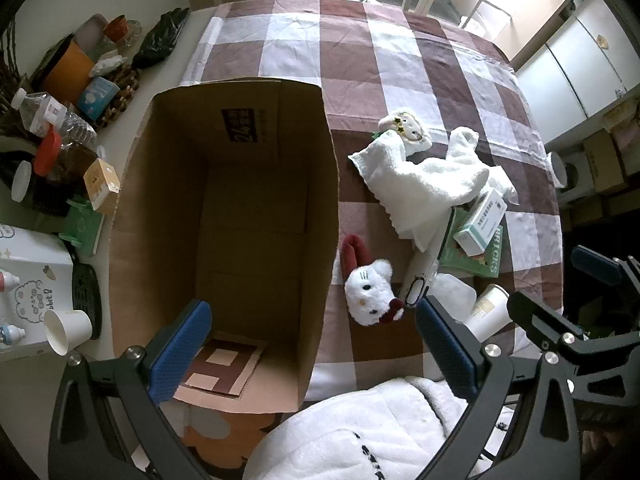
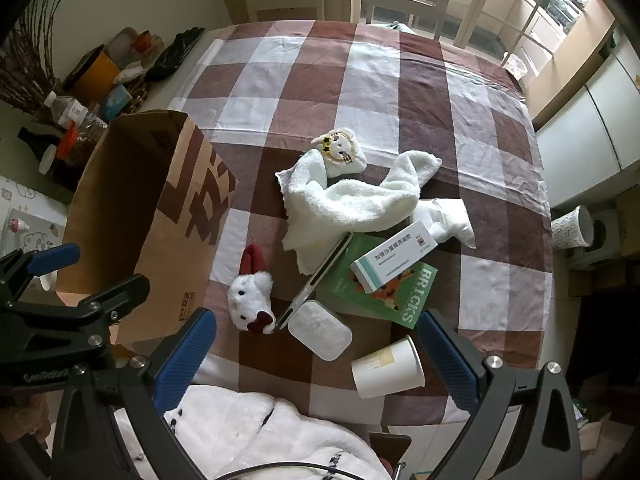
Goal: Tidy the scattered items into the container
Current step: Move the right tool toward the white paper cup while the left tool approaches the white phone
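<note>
i see the big box [image 1: 224, 240] with nothing inside. the kitty toy [image 2: 252, 300], towel [image 2: 352, 200] and cup [image 2: 388, 368] lie beside it on the cloth [image 2: 400, 100]. my left gripper [image 1: 312, 352] and right gripper [image 2: 316, 360] are both wide apart, holding nothing.

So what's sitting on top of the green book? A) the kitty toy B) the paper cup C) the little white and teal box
C: the white and teal box lies on the green book, while the paper cup lies on the tablecloth nearby.
</note>
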